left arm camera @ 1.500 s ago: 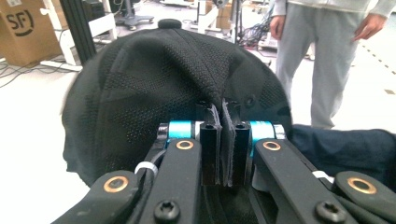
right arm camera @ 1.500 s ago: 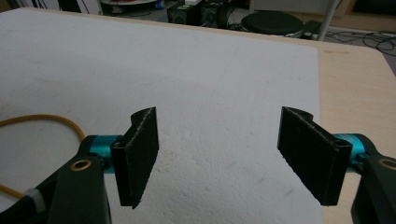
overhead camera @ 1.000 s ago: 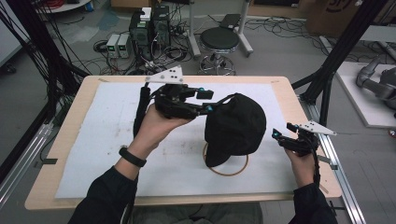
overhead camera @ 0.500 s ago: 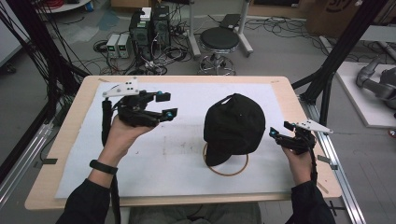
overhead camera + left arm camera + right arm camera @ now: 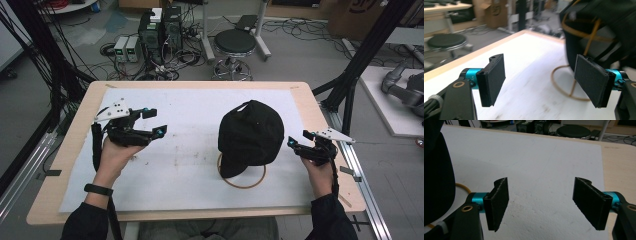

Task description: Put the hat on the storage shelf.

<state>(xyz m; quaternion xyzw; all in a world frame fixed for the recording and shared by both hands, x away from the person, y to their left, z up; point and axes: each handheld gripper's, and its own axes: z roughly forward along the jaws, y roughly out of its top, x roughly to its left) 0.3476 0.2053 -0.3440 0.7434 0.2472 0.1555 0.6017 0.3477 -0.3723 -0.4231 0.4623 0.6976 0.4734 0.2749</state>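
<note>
1. Against the earlier high view, the left tool [image 5: 150, 122] now sits well away from the black cap [image 5: 250, 135], out toward 9 o'clock over the white sheet [image 5: 190, 165]; a second ago it was right against the cap's crown.
2. The left tool's jaws have just been opening — they stand wide apart, with nothing between the pads [image 5: 495, 80]. In the left gripper view only bare sheet lies in the gap.
3. The cap is where it was: perched on a thin wire stand [image 5: 242, 177] whose ring foot rests on the sheet, at about 4 o'clock from the middle of the desk [image 5: 65, 150]. In the left gripper view the cap and the stand's ring show beyond the right-hand jaw, not touching it.
4. The right tool [image 5: 295, 145] is unmoved, just beside the cap at its 3 o'clock side, apart from it.
5. Its jaws are spread wide too — nothing between them but the sheet; the cap's dark edge sits at 9 o'clock in the right gripper view, clear of the pads [image 5: 497, 203].
</note>
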